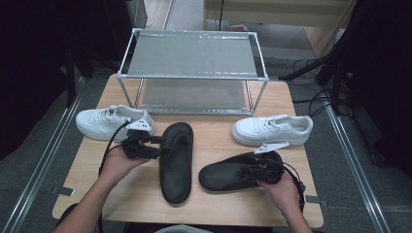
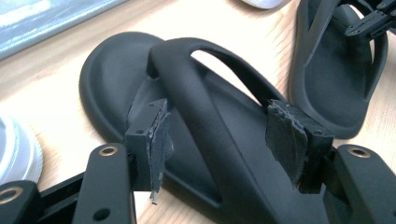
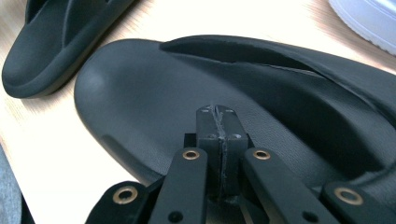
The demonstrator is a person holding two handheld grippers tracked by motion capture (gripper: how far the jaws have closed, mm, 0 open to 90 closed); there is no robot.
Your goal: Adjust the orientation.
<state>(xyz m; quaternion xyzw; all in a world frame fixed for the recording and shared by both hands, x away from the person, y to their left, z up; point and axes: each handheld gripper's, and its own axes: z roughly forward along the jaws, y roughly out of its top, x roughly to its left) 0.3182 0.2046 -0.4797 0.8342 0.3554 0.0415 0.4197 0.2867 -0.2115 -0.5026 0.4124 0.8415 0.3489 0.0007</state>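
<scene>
Two black sandals lie on the wooden surface (image 1: pixel 214 141), with a white shoe on each side behind them and a metal rack (image 1: pixel 192 70) at the back.

The left tool (image 1: pixel 156 147) is open. In the left gripper view its two pads (image 2: pixel 156 140) stand wide apart, one on each side of the strap of the left sandal (image 1: pixel 176 162) — the strap runs between them, but I cannot tell if a pad touches it. This sandal lies long-ways, its toe pointing away from the person, near the middle of the surface. The left white shoe (image 1: pixel 114 122) sits just behind the left hand (image 1: pixel 116 162).

The right tool (image 1: pixel 255 171) is closed. In the right gripper view its pads (image 3: pixel 219 128) are pressed flat together, with nothing between them, just over the footbed of the right sandal (image 1: pixel 238 174). That sandal lies sideways in front of the right hand (image 1: pixel 282 189), with its rounded end close to the left sandal — a small gap of wood shows between them. The right white shoe (image 1: pixel 272 129) sits just behind it.
</scene>
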